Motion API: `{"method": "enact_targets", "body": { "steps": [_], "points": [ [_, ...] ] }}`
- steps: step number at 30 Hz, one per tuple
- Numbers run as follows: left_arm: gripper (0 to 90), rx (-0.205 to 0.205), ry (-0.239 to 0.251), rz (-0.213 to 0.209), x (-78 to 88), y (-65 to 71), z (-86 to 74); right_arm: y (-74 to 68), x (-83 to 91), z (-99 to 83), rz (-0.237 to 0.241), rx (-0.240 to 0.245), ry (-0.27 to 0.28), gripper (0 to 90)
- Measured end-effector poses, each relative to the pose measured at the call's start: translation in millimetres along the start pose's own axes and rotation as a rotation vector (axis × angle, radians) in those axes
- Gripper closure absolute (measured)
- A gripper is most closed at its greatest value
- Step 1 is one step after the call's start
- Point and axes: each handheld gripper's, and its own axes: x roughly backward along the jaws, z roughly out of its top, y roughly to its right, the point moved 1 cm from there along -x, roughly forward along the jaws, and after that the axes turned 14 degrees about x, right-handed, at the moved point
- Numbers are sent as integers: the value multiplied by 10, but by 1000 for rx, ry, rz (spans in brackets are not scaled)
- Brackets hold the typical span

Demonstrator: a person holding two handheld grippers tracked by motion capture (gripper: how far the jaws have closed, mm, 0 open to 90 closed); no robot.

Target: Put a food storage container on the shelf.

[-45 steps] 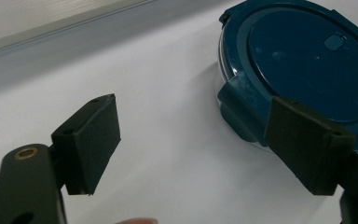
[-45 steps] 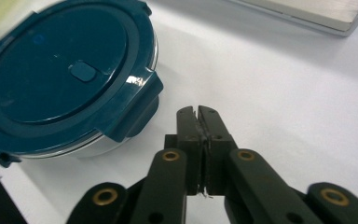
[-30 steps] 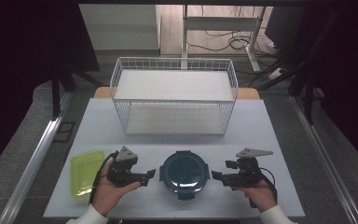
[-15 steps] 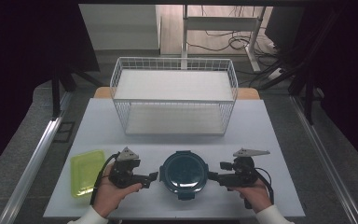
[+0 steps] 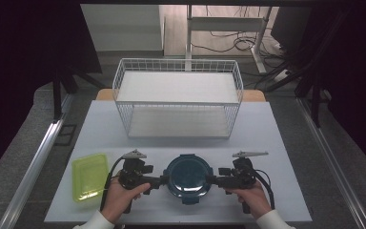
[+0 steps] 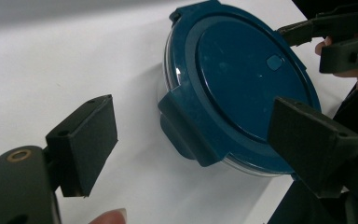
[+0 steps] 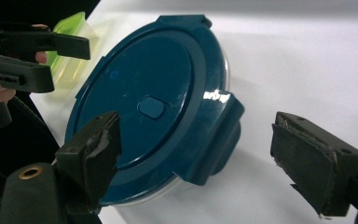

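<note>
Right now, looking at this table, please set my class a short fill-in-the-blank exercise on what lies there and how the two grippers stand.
1. The round container between the two grippers has a lid coloured dark ____.
2. Behind the container stands a white ____ basket.
3. The yellow-green tray lies beside the person's ____ gripper.
4. The jaws of the right gripper stand ____, one on each side of a lid clip.

Missing words: blue; wire; left; open

One blue-lidded container, one green container, one wire basket, two grippers.
</note>
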Motion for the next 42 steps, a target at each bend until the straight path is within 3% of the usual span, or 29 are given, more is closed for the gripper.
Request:
{"method": "enact_targets", "body": {
  "steps": [3,8,16,17,25,30,34,38,42],
  "points": [
    [158,19,-9,-14,-30,-9,14,-3,-41,9,1,2,-16,152],
    [118,74,-16,-48,-132,-26,45,52,-127,30,17,-43,-32,152],
    [106,117,-74,-97,-289,-36,48,63,-206,39,49,-64,-45,156],
    [110,131,-81,-118,-295,-39,47,62,-227,37,55,-73,-51,157],
    [121,127,-111,-106,-368,-10,15,31,-304,29,73,-81,-75,155],
    [130,166,-132,-128,-412,-73,-5,26,-326,25,81,-95,-81,162],
    [188,168,-148,-162,-439,-55,-21,15,-333,22,99,-102,-84,189],
    [188,172,-143,-153,-444,-40,-30,55,-310,19,115,-156,-86,236],
    [211,182,-134,-154,-440,-38,-31,43,-300,14,116,-173,-94,246]
  ]
}}
